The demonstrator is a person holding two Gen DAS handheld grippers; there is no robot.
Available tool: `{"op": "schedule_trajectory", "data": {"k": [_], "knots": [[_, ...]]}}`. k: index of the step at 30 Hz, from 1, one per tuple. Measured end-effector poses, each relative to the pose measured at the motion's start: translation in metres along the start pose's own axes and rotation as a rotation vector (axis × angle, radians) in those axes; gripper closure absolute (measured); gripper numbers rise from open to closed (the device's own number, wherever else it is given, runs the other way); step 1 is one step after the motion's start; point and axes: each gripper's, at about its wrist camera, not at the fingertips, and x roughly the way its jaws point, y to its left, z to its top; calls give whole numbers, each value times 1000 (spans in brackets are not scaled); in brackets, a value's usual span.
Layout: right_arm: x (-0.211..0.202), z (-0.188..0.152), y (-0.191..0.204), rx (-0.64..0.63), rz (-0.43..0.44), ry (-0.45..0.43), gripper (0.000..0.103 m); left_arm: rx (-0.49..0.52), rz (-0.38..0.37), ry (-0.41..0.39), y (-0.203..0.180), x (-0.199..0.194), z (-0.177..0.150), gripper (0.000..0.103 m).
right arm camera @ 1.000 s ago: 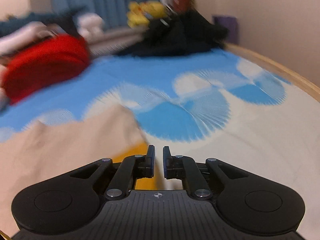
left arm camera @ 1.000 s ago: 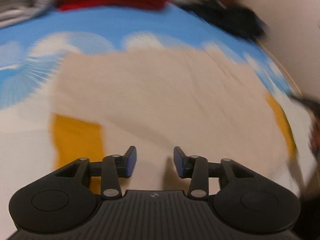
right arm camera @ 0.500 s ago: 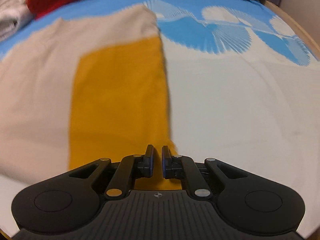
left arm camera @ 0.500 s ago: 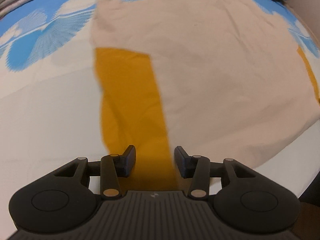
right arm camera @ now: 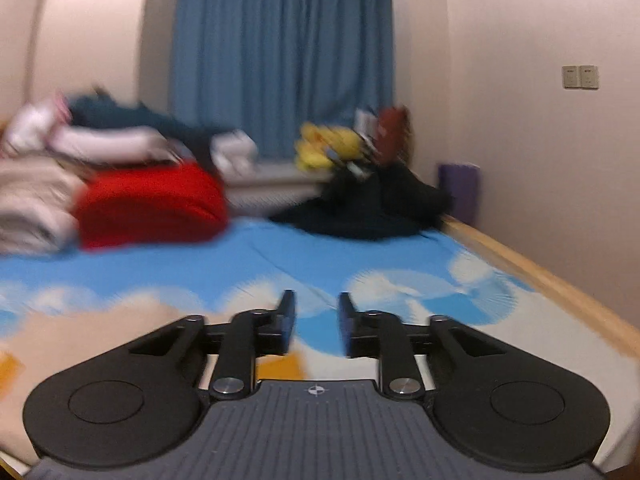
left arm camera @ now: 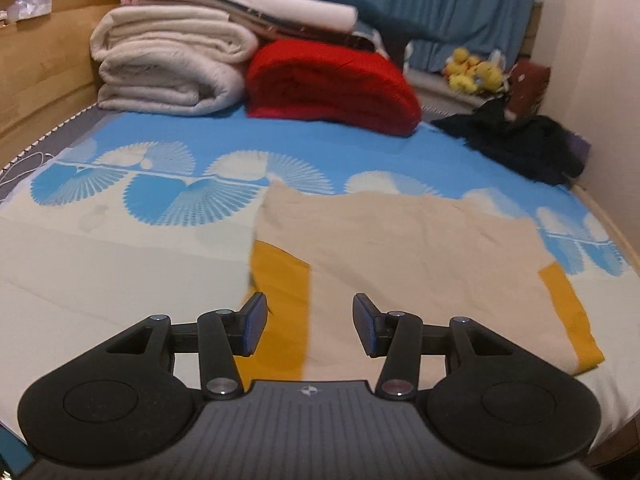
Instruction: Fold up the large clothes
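Left gripper (left arm camera: 306,324) and right gripper (right arm camera: 316,322) opening, empty; beige garment (left arm camera: 420,248) flap may spring open, seemingly uncreased.

Left wrist view sits low above the near edge of the bed (left arm camera: 100,264), tilted down along its fingers (left arm camera: 254,322) toward the far end, with the beige and yellow garment (left arm camera: 420,256) close under the lens. Right wrist view rides nearer the bed's right edge (right arm camera: 540,280), aimed flatter, taking in more wall and the blue curtain (right arm camera: 280,60); it is blurred. Both share the far end of the bed: red folded blanket (left arm camera: 328,80) (right arm camera: 152,204), dark clothes pile (left arm camera: 520,144) (right arm camera: 368,208), yellow plush toys (left arm camera: 474,70) (right arm camera: 326,146), and the garment's far edge (right arm camera: 100,320).
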Motion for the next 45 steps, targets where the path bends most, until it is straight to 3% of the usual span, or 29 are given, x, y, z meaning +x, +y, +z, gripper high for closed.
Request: {"op": "schedule_trajectory", "data": {"k": [1, 4, 5, 8, 19, 22, 28, 31, 34, 39, 45], "knots": [[-10, -5, 6, 7, 26, -13, 73, 0, 2, -7, -6, -4, -16, 51], [-28, -36, 22, 14, 65, 1, 73, -23, 29, 81, -21, -4, -49, 51], [-26, -40, 27, 23, 55, 57, 73, -46, 14, 77, -21, -7, -50, 51], [-28, -43, 32, 77, 68, 33, 72, -25, 22, 76, -25, 4, -49, 51], [11, -53, 60, 44, 83, 146, 72, -107, 3, 129, -12, 26, -48, 51], [12, -52, 63, 32, 94, 151, 72, -192, -27, 162, -2, 34, -49, 51], [13, -50, 68, 23, 116, 161, 72, -486, -108, 328, 28, 69, -64, 50], [11, -49, 73, 10, 131, 159, 72, -604, -85, 373, 40, 82, -72, 32], [11, -48, 76, -2, 145, 159, 72, -698, -53, 405, 51, 94, -82, 30], [13, -48, 77, -9, 157, 170, 72, -826, -20, 394, 65, 105, -90, 30], [17, -52, 78, -8, 161, 188, 72, -951, 0, 322, 72, 117, -100, 30]]}}
